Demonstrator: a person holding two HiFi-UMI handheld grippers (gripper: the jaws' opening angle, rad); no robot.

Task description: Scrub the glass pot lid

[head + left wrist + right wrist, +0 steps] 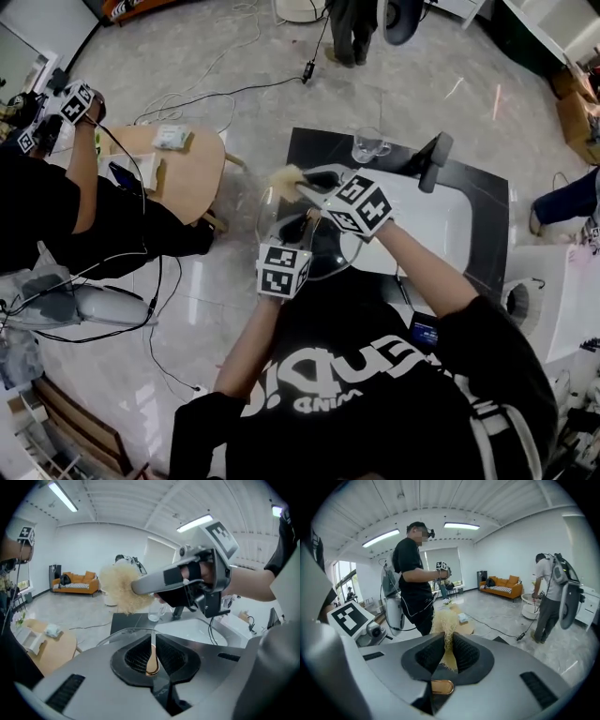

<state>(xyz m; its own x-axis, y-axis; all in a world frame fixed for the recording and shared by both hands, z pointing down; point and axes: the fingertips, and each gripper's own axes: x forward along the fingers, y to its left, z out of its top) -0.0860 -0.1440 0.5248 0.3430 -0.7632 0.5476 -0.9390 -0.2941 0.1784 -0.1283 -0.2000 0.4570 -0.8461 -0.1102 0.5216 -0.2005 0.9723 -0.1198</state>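
Note:
The round glass pot lid (330,251) is held up over the counter's front edge, tilted. My left gripper (305,227) grips its near rim; in the left gripper view the thin glass edge (153,641) stands upright between the pads of the left gripper (153,652), which press on it. My right gripper (307,185) is shut on a straw-coloured fibre scrubber (286,177), held just above the lid's far side. The scrubber (446,626) sticks out between the jaws of the right gripper (447,651). From the left gripper view the scrubber (121,590) hangs above the lid (117,634).
Behind the lid lies a white sink (427,225) in a black counter (307,150), with a glass mug (368,145) and a black faucet (434,159). A round wooden table (187,169) stands to the left. Another person (56,202) with grippers stands left.

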